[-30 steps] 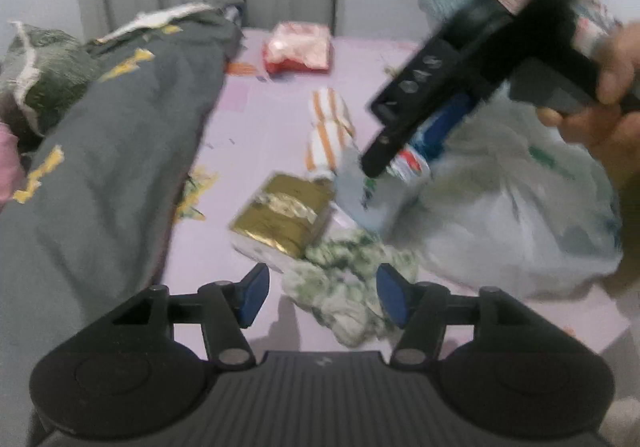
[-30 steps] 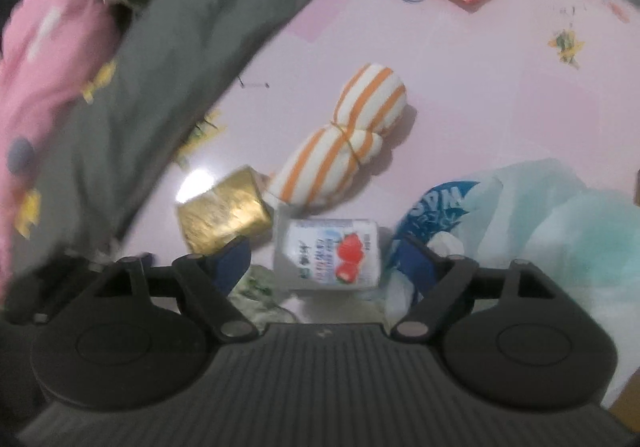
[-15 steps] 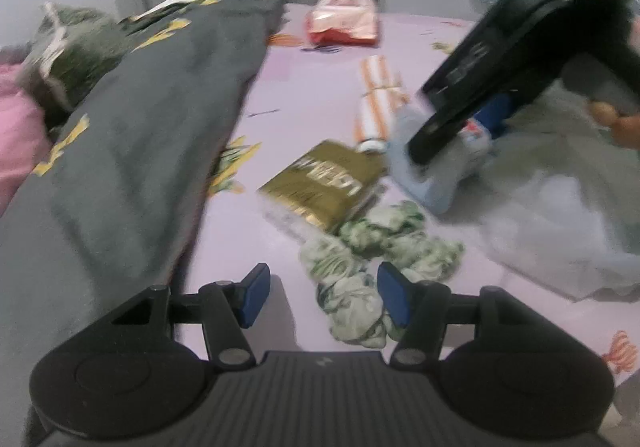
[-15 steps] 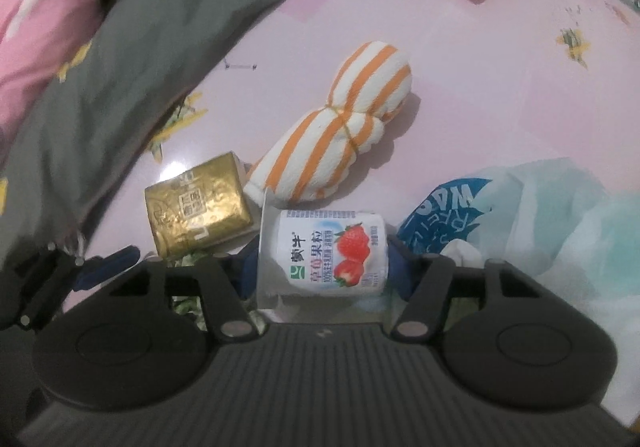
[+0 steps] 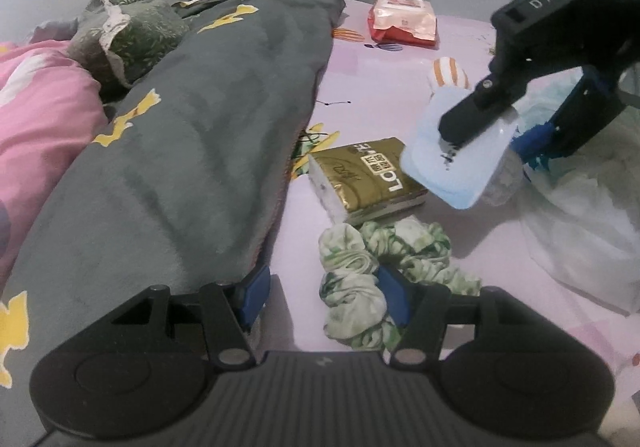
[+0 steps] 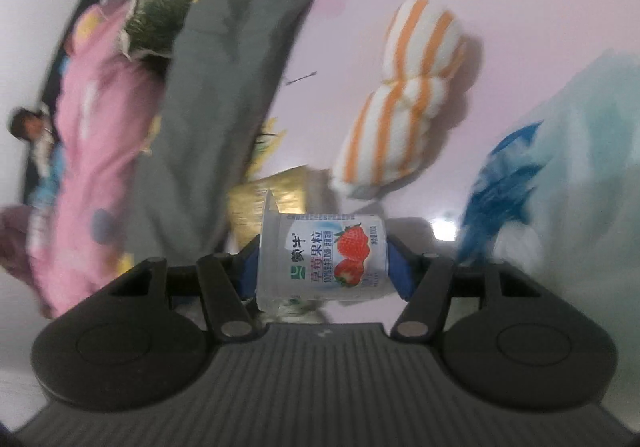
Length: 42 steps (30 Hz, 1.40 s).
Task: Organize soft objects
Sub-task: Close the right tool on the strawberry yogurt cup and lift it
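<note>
Pink surface (image 5: pixel 400 87) lies bare between the grey blanket's (image 5: pixel 200 127) edge and the one white plastic bag (image 5: pixel 580 231); what the bag contains cannot be seen. One yogurt cup (image 6: pixel 322 259) is clamped sideways in the right tool (image 6: pixel 322 267), whose jaws have just been closing on it. Beside it lie one orange-striped sock bundle (image 6: pixel 404 103) and one gold tissue pack (image 5: pixel 368 175). Left tool (image 5: pixel 320 297) stands part open, empty, its right pad against the green scrunchie (image 5: pixel 380 259)

On the worktop (image 5: pixel 360 95) a blanket (image 5: pixel 192 151) drapes the left edge, a tissue pack (image 5: pixel 366 177) lies mid-surface, a scrunchie (image 5: pixel 380 267) before it, a wipes packet (image 5: pixel 402 21) at the far edge, a plastic bag (image 5: pixel 580 215) rightward.
</note>
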Motion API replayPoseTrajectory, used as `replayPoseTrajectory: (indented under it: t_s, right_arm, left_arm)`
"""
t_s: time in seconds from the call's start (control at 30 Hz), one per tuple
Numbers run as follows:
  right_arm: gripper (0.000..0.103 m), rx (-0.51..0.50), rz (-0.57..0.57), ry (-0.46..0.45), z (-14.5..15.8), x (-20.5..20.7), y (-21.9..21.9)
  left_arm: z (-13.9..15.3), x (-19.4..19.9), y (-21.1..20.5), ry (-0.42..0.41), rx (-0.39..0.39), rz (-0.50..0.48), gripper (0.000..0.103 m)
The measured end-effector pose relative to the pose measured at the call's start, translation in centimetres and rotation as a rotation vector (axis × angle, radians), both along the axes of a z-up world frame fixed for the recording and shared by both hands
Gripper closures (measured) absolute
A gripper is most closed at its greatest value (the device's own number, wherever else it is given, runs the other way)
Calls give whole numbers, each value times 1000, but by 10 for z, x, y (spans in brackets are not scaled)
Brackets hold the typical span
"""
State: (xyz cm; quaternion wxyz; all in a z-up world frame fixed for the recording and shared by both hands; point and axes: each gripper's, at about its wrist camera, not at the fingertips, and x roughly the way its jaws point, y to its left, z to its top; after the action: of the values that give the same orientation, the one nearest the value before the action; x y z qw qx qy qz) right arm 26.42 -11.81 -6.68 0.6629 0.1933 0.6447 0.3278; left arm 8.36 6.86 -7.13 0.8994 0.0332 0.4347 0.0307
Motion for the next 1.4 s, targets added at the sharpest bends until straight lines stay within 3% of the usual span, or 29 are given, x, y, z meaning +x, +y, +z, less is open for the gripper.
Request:
replayPoseTrajectory:
  t_s: [0.1, 0.3, 0.6, 0.73, 0.93, 1.13, 1.4]
  right_arm:
    - [42, 40, 32, 28, -6, 1, 9]
    - [42, 1, 36, 46, -20, 6, 15]
    - [38, -57, 37, -18, -10, 5, 11]
    - [39, -116, 39, -98, 6, -1, 8]
    - [51, -120, 21, -131, 17, -10, -4]
    - [55, -88, -36, -106, 18, -13, -23]
    - [67, -57, -54, -70, 13, -14, -27]
  left_arm:
    - [3, -4, 2, -8, 3, 3, 42]
    - [11, -8, 8, -24, 2, 20, 42]
    - [36, -18, 15, -100, -3, 40, 43]
    - [49, -23, 12, -137, -43, 19, 43]
    - [59, -23, -2, -130, -219, -96, 43]
    - [44, -13, -44, -110, -157, -203, 43]
    - [18, 12, -72, -73, -144, -224, 49]
